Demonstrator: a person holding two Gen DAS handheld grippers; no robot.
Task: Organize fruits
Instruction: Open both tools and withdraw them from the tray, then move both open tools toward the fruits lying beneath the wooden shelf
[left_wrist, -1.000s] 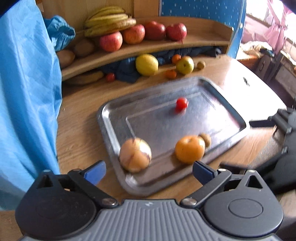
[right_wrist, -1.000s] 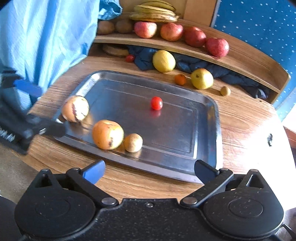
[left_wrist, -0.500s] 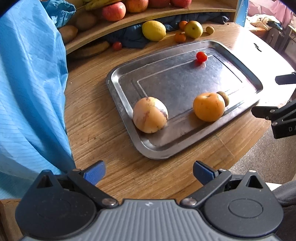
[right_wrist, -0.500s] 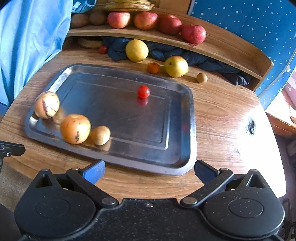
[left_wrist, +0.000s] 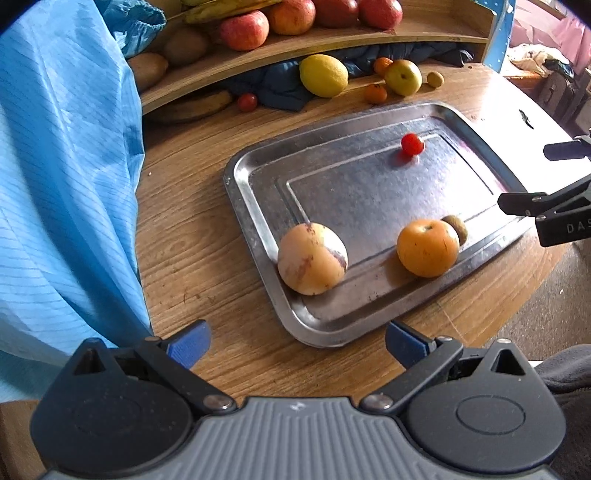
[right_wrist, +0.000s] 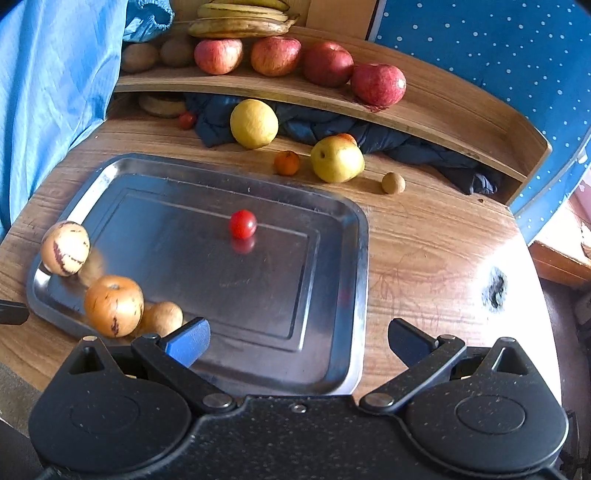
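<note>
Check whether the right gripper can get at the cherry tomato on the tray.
Probably yes: the right gripper is open and empty, and only bare tray lies between it and the cherry tomato.
</note>
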